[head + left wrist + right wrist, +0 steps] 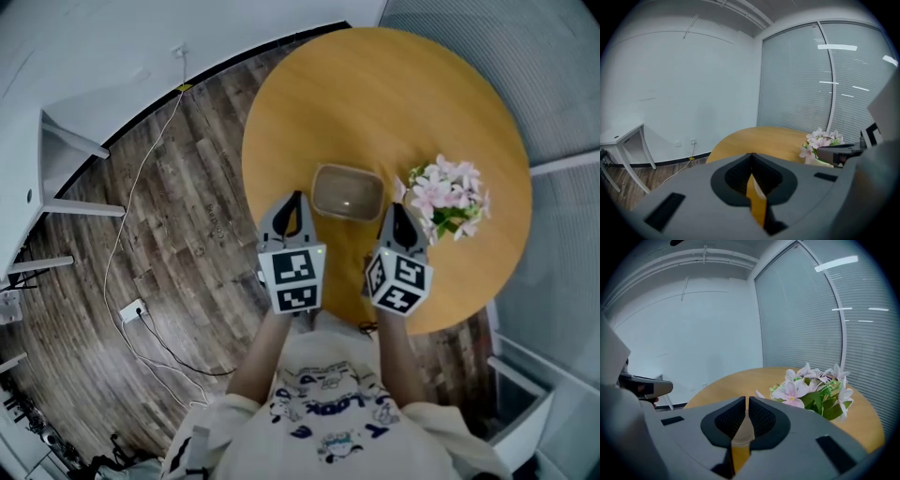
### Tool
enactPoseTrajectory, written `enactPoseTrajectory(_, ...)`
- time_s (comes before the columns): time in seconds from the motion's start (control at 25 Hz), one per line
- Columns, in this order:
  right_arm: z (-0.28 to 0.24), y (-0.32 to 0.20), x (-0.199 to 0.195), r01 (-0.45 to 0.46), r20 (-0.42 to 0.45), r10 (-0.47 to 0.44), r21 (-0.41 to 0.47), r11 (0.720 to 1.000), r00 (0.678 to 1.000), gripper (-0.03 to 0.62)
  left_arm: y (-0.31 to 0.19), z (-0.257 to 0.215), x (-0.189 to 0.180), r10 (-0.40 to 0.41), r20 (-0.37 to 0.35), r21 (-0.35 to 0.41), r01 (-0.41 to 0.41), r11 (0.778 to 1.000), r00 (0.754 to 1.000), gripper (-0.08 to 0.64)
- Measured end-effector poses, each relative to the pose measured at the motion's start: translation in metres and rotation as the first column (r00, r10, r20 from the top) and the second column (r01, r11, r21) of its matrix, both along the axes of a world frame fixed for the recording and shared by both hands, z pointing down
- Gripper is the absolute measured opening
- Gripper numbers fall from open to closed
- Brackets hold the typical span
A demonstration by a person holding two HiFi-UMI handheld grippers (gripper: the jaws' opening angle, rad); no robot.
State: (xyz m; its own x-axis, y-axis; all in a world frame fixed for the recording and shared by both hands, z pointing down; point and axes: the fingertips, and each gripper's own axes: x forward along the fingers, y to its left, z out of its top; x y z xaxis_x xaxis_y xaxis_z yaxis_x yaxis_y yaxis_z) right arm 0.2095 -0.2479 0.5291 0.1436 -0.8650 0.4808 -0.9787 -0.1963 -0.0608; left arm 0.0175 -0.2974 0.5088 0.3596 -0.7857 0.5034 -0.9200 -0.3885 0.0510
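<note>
The left hand-held gripper (295,200) and the right hand-held gripper (395,211), both clenched on nothing, flank a beige tub (347,192) on the round table (375,94) (pink flowers (448,197) just beside it).

We log: walls (684,89) white | floor (197,197) dark wood planks, power strip (133,309) on it | round wood table (375,94) | white desk (621,136) by wall | blinds (801,79) shut, reflecting strip lights

left gripper (750,158): jaws pressed together, nothing between them, over the near edge of the round table (764,138)
flowers (820,140): pink-white, on the round table's right side
white desk (621,136): left of the round table, by the wall
blinds (811,79): behind the round table
</note>
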Motion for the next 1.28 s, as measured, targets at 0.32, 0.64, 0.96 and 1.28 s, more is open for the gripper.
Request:
enactPoseTrajectory(0.32,0.024,-0.008,0.001,-0.029,0.028,0.031,-0.067,0.997,0.999,0.021,-0.012,0.035,0.001,0.002,0.030,-0.094,0.000,0.996,1.000,0.003)
enactPoseTrajectory(0.64,0.053,-0.004,0.002,-0.061,0.047,0.069,-0.158,0.986,0.996,0.023,-0.016,0.068,0.009,0.065,0.035,-0.176,-0.058,0.983,0.997,0.003)
enactPoseTrajectory(0.96,0.077,-0.007,0.006,-0.055,0.057,0.068,-0.203,0.978,0.996,0.023,-0.018,0.090,0.025,0.109,0.001,-0.217,-0.107,0.970,0.994,0.005)
enactPoseTrajectory(1.28,0.094,-0.009,0.007,-0.044,0.089,0.066,-0.227,0.973,0.994,0.049,-0.022,0.106,0.031,0.122,0.002,-0.247,-0.118,0.962,0.993,0.026)
